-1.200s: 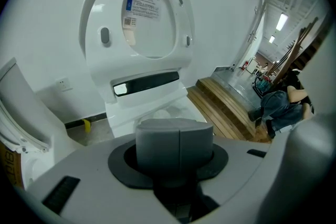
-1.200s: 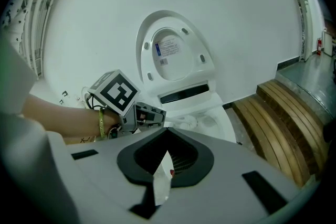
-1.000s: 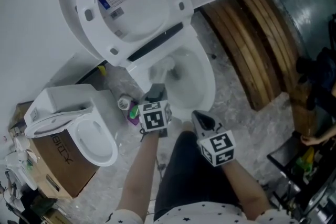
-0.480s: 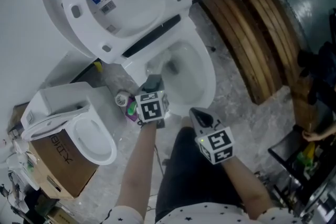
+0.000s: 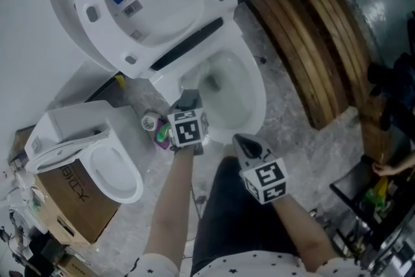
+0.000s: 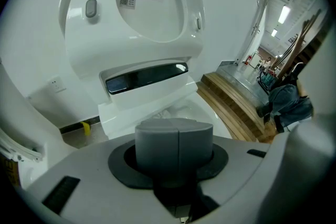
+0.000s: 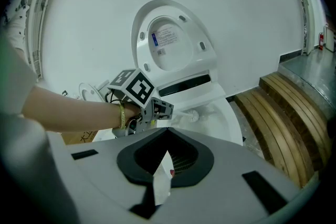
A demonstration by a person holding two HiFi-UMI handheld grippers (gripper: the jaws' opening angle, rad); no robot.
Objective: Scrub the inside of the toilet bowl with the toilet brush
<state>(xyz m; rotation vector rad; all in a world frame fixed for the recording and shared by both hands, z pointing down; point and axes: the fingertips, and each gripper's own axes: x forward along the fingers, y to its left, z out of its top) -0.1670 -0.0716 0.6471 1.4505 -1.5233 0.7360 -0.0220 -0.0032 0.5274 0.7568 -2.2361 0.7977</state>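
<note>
The white toilet stands with its lid point(image 5: 139, 3) raised and its bowl rim point(image 5: 258, 107) bare. The white toilet brush head point(image 5: 209, 82) sits inside the bowl near the back wall, and it also shows in the right gripper view as a bristled head point(image 7: 195, 114). My left gripper point(image 5: 189, 102) hangs over the bowl's near-left rim, shut on the brush handle; its grey pads point(image 6: 157, 144) meet along a seam. In the right gripper view the left gripper point(image 7: 160, 108) holds the handle. My right gripper point(image 5: 245, 143) waits in front of the bowl, its tips together, apart from the brush.
A second white toilet point(image 5: 97, 159) rests on a cardboard box point(image 5: 71, 204) at the left. Small bottles point(image 5: 152, 124) stand on the floor beside the bowl. Curved wooden boards point(image 5: 311, 42) and a metal drum point(image 5: 376, 3) lie to the right. A person's hand point(image 5: 389, 168) shows at the right edge.
Over the second the left gripper with the brush crept a little toward the bowl and the view shifted. In the last half second almost nothing moved.
</note>
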